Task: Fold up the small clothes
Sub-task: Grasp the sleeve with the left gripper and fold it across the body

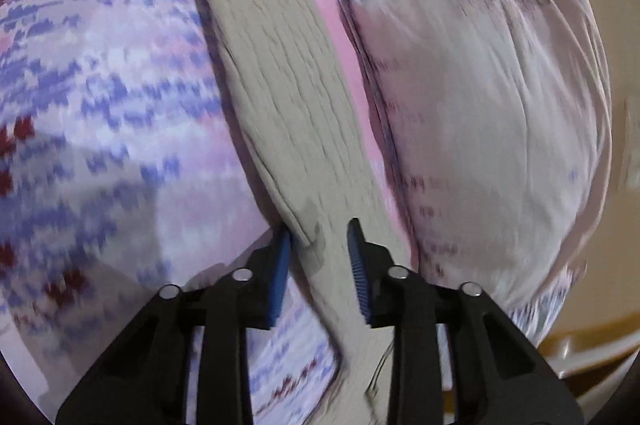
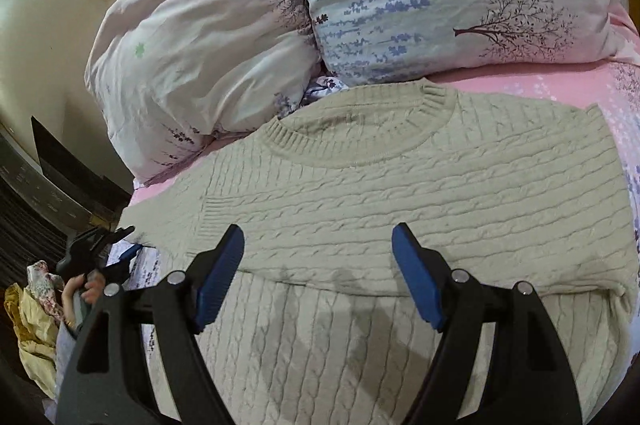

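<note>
the sweater lies on the bed, collar toward the pillows, its top part doubled over the lower body. right gripper hangs above the fold line, jaws wide, holding nothing. left gripper is down at the sleeve, jaws narrow with the knit between the pads, though the blur leaves it unclear whether they pinch it. risk here: a thin bite on loose cable knit could slip out mid-swing, and the sleeve would flop off the bed edge. a hard pull could also drag the folded layer askew, since nothing pins the body.
</note>
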{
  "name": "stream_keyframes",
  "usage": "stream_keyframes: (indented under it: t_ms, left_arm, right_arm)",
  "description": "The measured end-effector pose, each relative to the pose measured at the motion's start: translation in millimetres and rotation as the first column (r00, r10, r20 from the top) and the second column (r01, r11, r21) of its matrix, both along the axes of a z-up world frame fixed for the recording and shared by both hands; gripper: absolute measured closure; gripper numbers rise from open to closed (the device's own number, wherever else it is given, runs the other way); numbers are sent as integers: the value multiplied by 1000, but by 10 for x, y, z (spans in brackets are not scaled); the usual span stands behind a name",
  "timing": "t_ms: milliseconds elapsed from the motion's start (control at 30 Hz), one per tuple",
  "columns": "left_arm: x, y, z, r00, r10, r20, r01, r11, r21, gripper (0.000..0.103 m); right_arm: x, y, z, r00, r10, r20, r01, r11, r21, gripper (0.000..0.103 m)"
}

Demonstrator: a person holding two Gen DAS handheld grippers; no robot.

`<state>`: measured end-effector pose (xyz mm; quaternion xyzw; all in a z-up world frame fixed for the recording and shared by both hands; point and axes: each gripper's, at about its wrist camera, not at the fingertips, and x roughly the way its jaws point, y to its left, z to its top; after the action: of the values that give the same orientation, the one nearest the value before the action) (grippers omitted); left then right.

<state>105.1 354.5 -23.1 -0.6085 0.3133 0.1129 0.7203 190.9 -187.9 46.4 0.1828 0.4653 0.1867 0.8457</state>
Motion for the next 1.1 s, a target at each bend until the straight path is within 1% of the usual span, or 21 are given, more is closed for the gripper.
stream_keyframes:
  t_ms: [100, 167, 233, 367, 400, 467, 533, 567, 633, 667, 733, 767, 800, 867, 900, 933, 967, 1000, 1033, 1100]
  left_arm:
    - [-7, 131, 28, 998, 60, -5, -60, 998, 29, 78]
    - [-16, 206, 35, 996, 88, -1, -88, 996, 32, 79]
    - [-14, 248, 51, 996, 93, 13, -94, 995, 42, 93]
    - [54, 180, 240, 996, 47, 71, -56, 990, 127, 95]
    - [77, 124, 314, 995, 28, 99, -42, 989, 141, 96]
    - [116, -15, 435, 987, -12, 160, -12, 990, 144, 96]
    - [171, -252, 599, 968, -79, 238, 42, 987, 156, 96]
    - [199, -324, 641, 961, -99, 258, 59, 985, 160, 96]
    - [236, -598, 743, 933, -167, 318, 122, 980, 156, 96]
    - [258, -787, 784, 912, -211, 352, 169, 975, 147, 96]
    - [284, -1067, 818, 881, -274, 386, 238, 961, 140, 96]
    - [326, -1214, 823, 863, -312, 397, 280, 950, 140, 96]
    - [376, -1428, 798, 838, -361, 409, 334, 932, 137, 96]
    - [397, -1765, 725, 807, -433, 402, 410, 900, 145, 96]
    - [426, -1970, 643, 793, -477, 379, 456, 877, 149, 96]
    - [454, -2080, 571, 788, -502, 356, 483, 863, 147, 96]
    - [466, -2202, 486, 787, -523, 328, 506, 851, 142, 96]
    - [500, -2302, 360, 793, -539, 284, 524, 841, 134, 96]
    - [523, -2350, 247, 801, -545, 248, 532, 838, 120, 96]
    - [496, -2403, 48, 812, -546, 208, 544, 836, 74, 96]
  right_arm:
    - [-50, -141, -7, 1000, -7, -1, 7, 1000, 5, 27]
    - [-86, -221, 3, 1000, -16, -1, 16, 1000, 12, 27]
    - [-111, -289, 6, 1000, -26, 3, 26, 1000, 14, 27]
    - [-143, -440, 5, 999, -48, 3, 48, 998, 29, 27]
    - [-153, -473, 3, 999, -52, 3, 52, 998, 33, 27]
    - [-180, -540, -2, 998, -60, 4, 60, 997, 38, 27]
    - [-206, -595, -12, 998, -66, 2, 66, 997, 41, 26]
    - [-219, -620, -18, 998, -70, 1, 70, 997, 42, 26]
    - [-243, -672, -32, 997, -79, -3, 79, 996, 44, 26]
    - [-252, -687, -39, 997, -82, -4, 82, 996, 45, 26]
    - [-269, -717, -46, 996, -88, -6, 88, 995, 45, 26]
    - [-278, -729, -48, 996, -90, -7, 90, 995, 46, 26]
    - [-286, -740, -48, 996, -91, -7, 91, 995, 46, 26]
    - [-301, -747, -53, 996, -94, -6, 95, 994, 46, 26]
    - [-306, -749, -55, 995, -95, -7, 95, 994, 45, 26]
    - [-309, -750, -65, 995, -96, -10, 97, 994, 46, 26]
    - [-311, -747, -76, 995, -95, -13, 96, 994, 49, 26]
    - [-311, -742, -82, 995, -95, -16, 96, 994, 49, 26]
    - [-315, -731, -93, 995, -93, -20, 94, 994, 50, 26]
    - [-321, -696, -100, 996, -82, -24, 83, 995, 48, 26]
